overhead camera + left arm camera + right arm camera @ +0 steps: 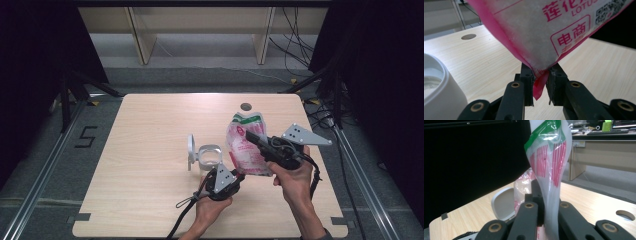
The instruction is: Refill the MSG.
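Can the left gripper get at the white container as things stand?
Probably not yet: the left gripper is pinching the pink bag's bottom corner. The white container sits close beside it, unobstructed.

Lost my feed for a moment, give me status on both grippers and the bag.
Right gripper shut on the pink powder bag, near its top. Left gripper pinching the bag's bottom corner. White open-lidded container just left of bag, nothing blocking.

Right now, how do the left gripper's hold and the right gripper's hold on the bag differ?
The left gripper pinches the pink bottom corner of the bag; the right gripper clamps the clear plastic higher up, below the green top. The left gripper sits low beside the white container; the right gripper is raised higher. Both are shut on the bag.
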Action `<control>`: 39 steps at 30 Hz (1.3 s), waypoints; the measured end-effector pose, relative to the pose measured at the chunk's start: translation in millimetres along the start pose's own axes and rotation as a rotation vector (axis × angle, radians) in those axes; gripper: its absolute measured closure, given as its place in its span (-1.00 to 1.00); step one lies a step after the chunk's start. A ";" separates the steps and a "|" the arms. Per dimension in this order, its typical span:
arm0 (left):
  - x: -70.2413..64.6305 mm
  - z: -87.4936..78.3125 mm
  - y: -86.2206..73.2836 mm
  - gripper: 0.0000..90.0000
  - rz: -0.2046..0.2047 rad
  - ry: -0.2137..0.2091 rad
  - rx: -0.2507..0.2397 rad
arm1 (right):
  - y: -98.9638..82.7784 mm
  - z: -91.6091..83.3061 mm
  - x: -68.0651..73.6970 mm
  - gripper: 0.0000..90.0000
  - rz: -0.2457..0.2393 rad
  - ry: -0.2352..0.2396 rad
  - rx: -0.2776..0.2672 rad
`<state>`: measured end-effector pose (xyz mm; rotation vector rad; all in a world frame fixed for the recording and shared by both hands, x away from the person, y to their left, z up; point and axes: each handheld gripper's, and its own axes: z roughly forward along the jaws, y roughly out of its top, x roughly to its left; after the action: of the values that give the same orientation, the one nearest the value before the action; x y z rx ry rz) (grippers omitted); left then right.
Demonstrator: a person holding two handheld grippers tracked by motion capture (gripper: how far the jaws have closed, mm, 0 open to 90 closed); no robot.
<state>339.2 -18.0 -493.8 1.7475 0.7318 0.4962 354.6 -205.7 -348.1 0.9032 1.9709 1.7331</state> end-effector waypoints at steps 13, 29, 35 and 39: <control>-5.3 11.3 3.0 0.70 -0.052 0.021 -0.058 | 13.4 16.1 -7.7 1.00 -0.017 -0.028 0.021; -15.3 12.1 -6.8 0.70 -0.070 0.053 -0.086 | 15.6 31.7 -1.1 1.00 -0.048 -0.050 0.080; -15.8 11.1 -14.3 0.71 -0.076 0.042 -0.094 | 10.9 43.2 -0.1 1.00 -0.089 -0.041 0.088; -16.3 12.0 -15.8 0.71 -0.082 0.039 -0.090 | 9.2 48.9 2.5 1.00 -0.074 -0.022 0.102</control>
<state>331.8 -34.7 -511.9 1.6218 0.7934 0.5007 386.5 -167.4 -347.7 0.8668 2.0681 1.5882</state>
